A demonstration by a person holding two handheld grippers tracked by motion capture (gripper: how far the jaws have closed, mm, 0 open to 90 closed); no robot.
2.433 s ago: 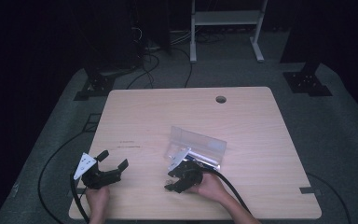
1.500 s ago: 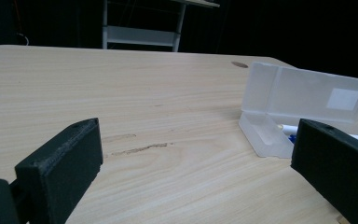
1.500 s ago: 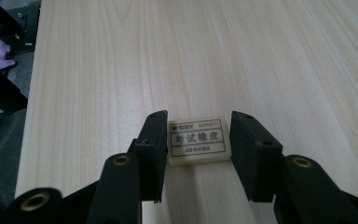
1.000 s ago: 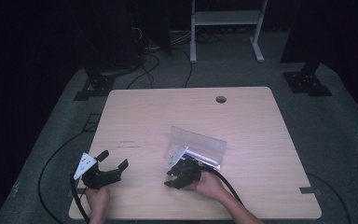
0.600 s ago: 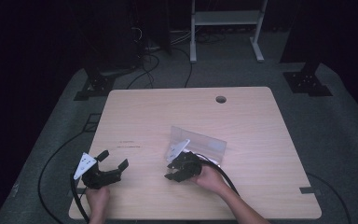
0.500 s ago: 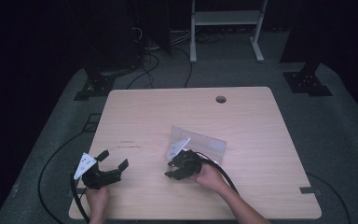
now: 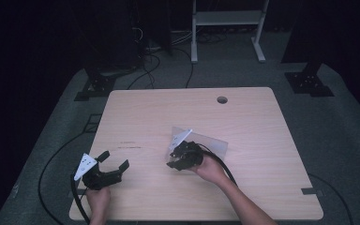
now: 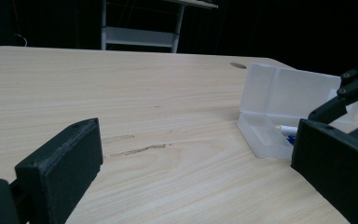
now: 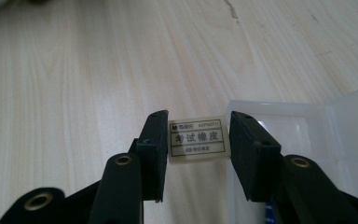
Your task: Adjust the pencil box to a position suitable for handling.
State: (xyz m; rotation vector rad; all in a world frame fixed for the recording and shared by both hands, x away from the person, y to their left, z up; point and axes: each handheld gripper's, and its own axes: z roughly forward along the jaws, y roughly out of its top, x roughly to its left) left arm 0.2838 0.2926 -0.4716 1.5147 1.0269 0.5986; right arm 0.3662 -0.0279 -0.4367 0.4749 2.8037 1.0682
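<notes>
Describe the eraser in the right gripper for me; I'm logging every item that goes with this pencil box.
The eraser is a small, pale cream block with a white label printed in black characters inside a ruled frame. It sits clamped between the black jaws of the right gripper, label facing the camera, held level above the wooden table, at the near rim of the open translucent plastic box. Only the jaws touch it.

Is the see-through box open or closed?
Open. The clear plastic box has its lid standing up behind the tray, and a pen shows lying inside, seen from the left gripper view.
</notes>
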